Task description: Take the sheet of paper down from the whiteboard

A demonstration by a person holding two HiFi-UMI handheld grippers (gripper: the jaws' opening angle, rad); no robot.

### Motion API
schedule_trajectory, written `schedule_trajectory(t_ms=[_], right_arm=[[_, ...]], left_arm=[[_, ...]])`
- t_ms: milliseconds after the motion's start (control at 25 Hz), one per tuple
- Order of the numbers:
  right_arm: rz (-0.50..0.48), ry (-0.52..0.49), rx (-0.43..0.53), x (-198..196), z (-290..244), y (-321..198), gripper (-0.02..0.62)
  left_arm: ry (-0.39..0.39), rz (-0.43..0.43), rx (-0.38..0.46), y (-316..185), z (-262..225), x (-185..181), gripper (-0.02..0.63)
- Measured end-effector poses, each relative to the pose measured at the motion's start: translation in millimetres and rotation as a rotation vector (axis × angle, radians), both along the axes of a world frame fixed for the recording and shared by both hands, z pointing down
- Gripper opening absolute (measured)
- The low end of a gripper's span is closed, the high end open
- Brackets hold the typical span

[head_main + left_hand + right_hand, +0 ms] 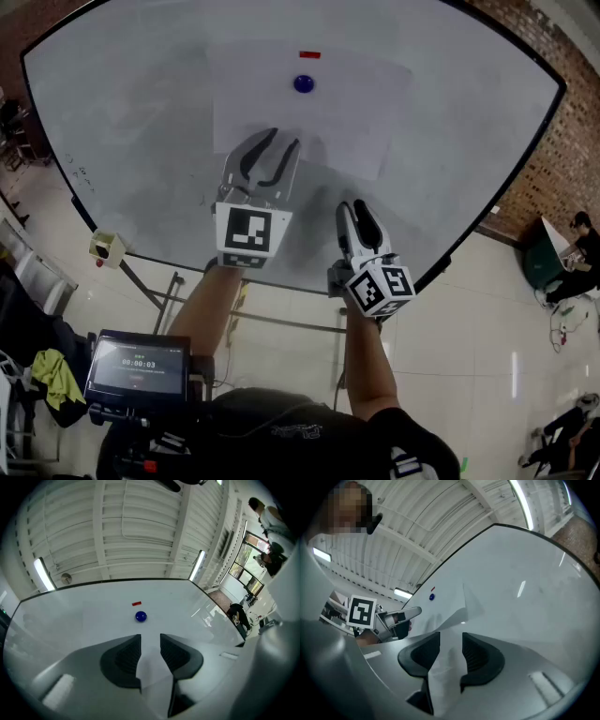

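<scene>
a large glossy whiteboard with a thin black frame (469, 122) is carrying everything here. a round blue magnet (303, 83) is sitting on its upper middle, pinning a white rectangular sheet of paper (347, 117) against it. the paper is spreading out below and to both sides of the magnet, with a lower corner lifting off the surface. a small red rectangular strip (309, 54) is sitting just above the magnet. faint pen marks (82, 173) are showing far to the lower left of the magnet, near the frame.

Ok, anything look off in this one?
Only the sheet of paper: its bottom curls off the whiteboard, between the jaws of the left gripper and right gripper, while a blue magnet pins the top.
</scene>
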State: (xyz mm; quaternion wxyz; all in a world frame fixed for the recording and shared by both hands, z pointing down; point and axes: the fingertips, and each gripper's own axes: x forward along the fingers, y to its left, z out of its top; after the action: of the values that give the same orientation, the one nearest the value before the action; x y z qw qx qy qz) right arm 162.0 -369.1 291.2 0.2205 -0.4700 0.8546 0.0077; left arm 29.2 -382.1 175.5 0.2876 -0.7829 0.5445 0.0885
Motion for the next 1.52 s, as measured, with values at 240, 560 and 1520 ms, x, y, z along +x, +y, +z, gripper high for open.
schedule_trajectory(t_ms=[240,560,1520], right_arm=[[-0.126,-0.141,0.001,-6.0,-29.8,-8.4,0.184],[-0.143,-0.185,-0.003,-3.7,-48.7,-18.2,0.186],[-0.159,-0.244,0.031,6.2,-74.0,-14.8,0.014]], left_arm=[[-0.023,-0.032,0.041,-10.7,-37.4,-4.1,0.166],[-0.076,-0.013,0.055,-27.5,-63.5,8.8,0.166],[-0.039,-0.039,0.046,-32.8,-62.6,16.0,0.121]])
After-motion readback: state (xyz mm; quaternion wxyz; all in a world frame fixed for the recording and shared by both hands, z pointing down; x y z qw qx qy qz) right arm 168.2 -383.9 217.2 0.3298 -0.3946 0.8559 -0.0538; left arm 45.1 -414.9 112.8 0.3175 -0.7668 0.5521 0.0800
